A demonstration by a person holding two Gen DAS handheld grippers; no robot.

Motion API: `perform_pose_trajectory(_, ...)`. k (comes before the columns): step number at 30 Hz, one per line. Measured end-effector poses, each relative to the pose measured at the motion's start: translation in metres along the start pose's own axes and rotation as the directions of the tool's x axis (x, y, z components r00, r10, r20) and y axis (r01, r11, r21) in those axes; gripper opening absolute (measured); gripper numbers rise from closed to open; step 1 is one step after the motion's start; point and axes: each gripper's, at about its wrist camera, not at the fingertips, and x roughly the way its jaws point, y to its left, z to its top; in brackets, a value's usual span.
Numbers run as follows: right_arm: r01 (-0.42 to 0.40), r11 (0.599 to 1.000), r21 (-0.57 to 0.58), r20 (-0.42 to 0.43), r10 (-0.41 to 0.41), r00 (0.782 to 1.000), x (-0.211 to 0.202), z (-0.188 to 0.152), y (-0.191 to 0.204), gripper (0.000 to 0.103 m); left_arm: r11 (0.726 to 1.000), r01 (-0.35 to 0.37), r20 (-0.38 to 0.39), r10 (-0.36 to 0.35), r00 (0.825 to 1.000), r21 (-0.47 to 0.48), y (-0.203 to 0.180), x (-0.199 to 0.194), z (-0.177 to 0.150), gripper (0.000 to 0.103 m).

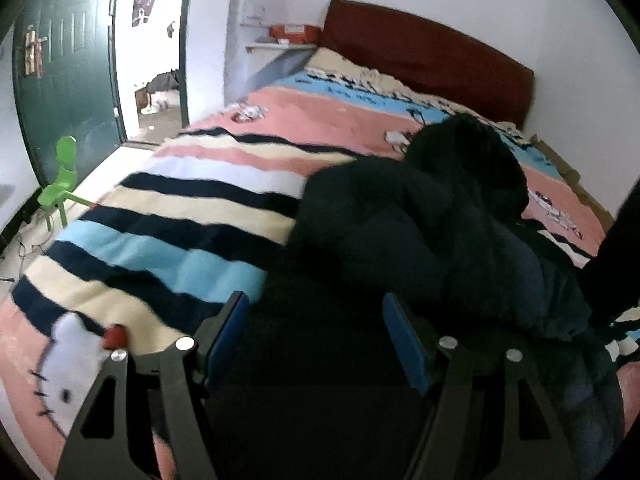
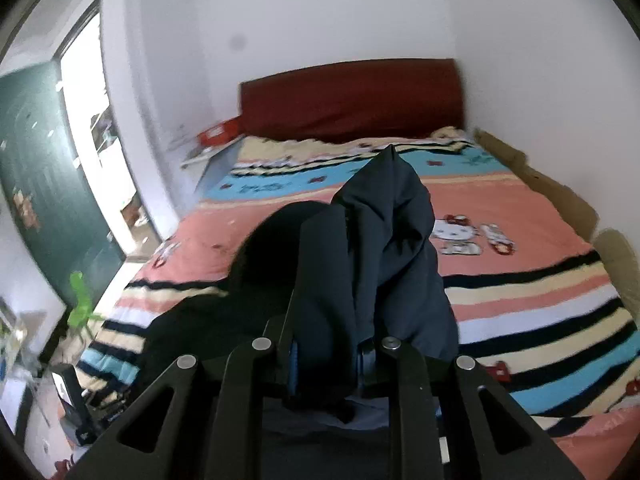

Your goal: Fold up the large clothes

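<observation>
- The dark hooded jacket (image 1: 420,240) lies bunched on the striped cartoon-cat blanket (image 1: 172,216) that covers the bed; in the left wrist view it fills the frame from the centre out toward 4 o'clock, with its hood heaped at about 1 o'clock.
- The left gripper (image 1: 316,340) has its blue-padded fingers standing well apart at 6 o'clock. Dark cloth lies beneath and between them, but nothing is pinched.
- The right gripper (image 2: 330,364) is clamped on a fold of the jacket (image 2: 384,248). The cloth rises in a peak from the nearly closed jaws toward 12 o'clock, lifted clear of the blanket (image 2: 532,300).
- Judged from this, the fold is at an early to middle stage: one part of the garment is raised, likely to be carried across the body, while the rest is a lumpy heap with no flat, squared shape yet.
- Still left, as far as I can tell: laying the lifted part down, smoothing, tucking the hood and making the closing folds.
- The red headboard (image 2: 352,100) stands at 12 o'clock, and the green child's chair (image 1: 60,184) at 9 o'clock beside the bed, well apart from the work.
</observation>
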Motion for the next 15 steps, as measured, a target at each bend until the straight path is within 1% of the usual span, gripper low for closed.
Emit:
perform_pose_trajectory(5, -0.057, 0.997, -0.058, -0.046, 0.055, 0.997, 0.021, -0.011, 0.07, 0.02, 0.999, -0.043, 0.001, 0.043, 0.999, 0.01, 0.029, -0.02, 0.002, 0.068)
perform_pose_trajectory(8, -0.085, 0.993, -0.078, -0.078, 0.079, 0.994, 0.039, -0.025, 0.106, 0.02, 0.999, -0.051, 0.0, 0.051, 0.999, -0.02, 0.05, -0.027, 0.0, 0.068)
perform_pose_trajectory(11, -0.119, 0.988, -0.098, -0.13, 0.106, 0.986, 0.065, -0.045, 0.143, 0.02, 0.997, -0.062, -0.006, 0.062, 0.998, -0.044, 0.069, -0.029, -0.004, 0.068)
perform_pose_trajectory(15, -0.128, 0.983, -0.133, -0.202, 0.099, 0.974, 0.1, -0.073, 0.177, 0.02, 0.994, -0.086, -0.022, 0.085, 0.996, -0.069, 0.09, -0.028, -0.016, 0.068)
